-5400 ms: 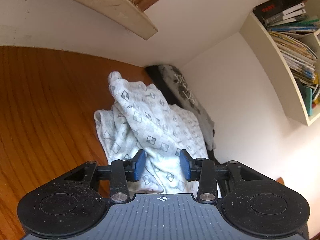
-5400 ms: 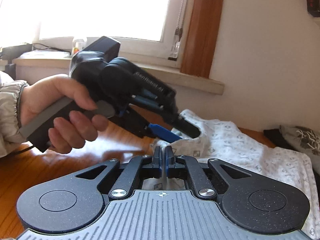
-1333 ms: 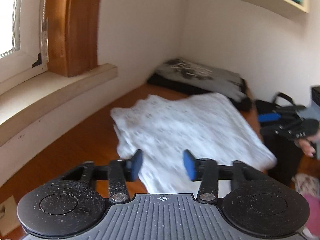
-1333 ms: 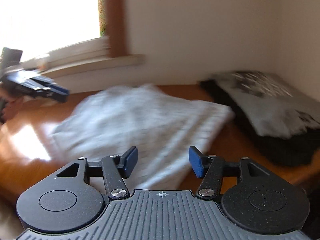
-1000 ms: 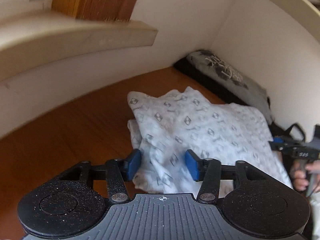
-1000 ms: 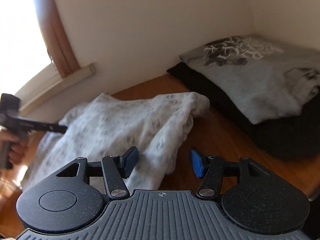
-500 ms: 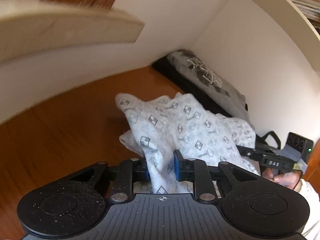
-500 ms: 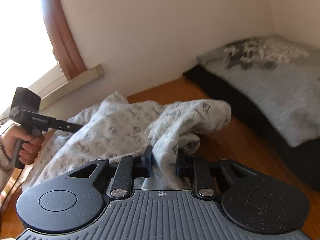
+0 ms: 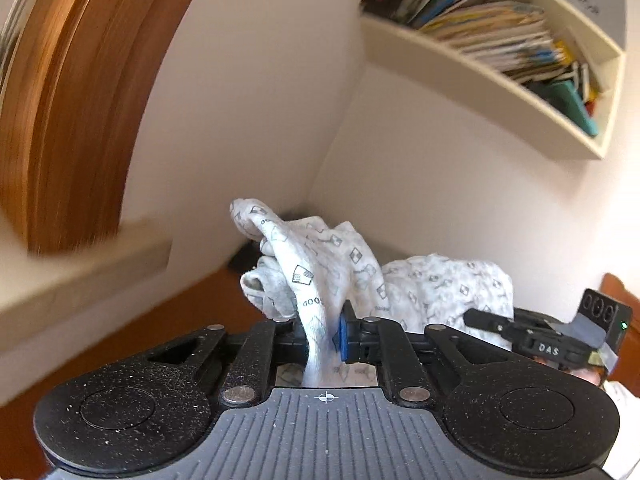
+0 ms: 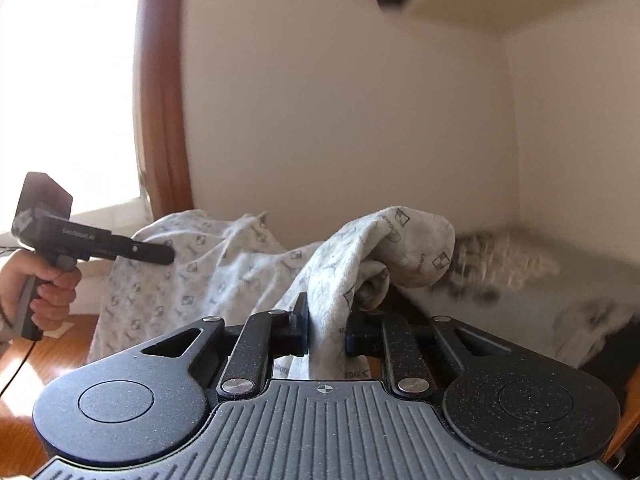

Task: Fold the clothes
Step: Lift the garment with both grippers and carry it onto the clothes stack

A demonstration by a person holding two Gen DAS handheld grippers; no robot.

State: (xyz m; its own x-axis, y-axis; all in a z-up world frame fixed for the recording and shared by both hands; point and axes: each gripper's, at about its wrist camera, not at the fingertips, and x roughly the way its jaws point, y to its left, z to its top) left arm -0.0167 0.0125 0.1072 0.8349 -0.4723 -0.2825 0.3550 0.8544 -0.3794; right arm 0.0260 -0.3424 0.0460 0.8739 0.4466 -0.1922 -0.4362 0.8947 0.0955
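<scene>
A white garment with small diamond prints (image 9: 328, 256) hangs lifted above the wooden table (image 9: 192, 316), stretched between both grippers. My left gripper (image 9: 322, 332) has its blue pads pressing on a bunched corner of it, and the jaws are closing further. My right gripper (image 10: 326, 332) pinches another corner of the garment (image 10: 200, 272), its jaws likewise closing on the cloth. Each gripper shows in the other's view: the right gripper (image 9: 480, 318) at the far right, the left gripper (image 10: 160, 252) at the left, held by a person's hand (image 10: 52, 292).
A folded grey printed shirt (image 10: 560, 292) lies on a dark garment in the table's back corner by the wall. A wall shelf (image 9: 480, 76) packed with books hangs above. A window sill (image 9: 80, 276) and wooden window frame (image 10: 160, 120) run along the left.
Both grippers went from open over the flat garment to shut on its corners, then rose, lifting the cloth off the table and tilting the views upward.
</scene>
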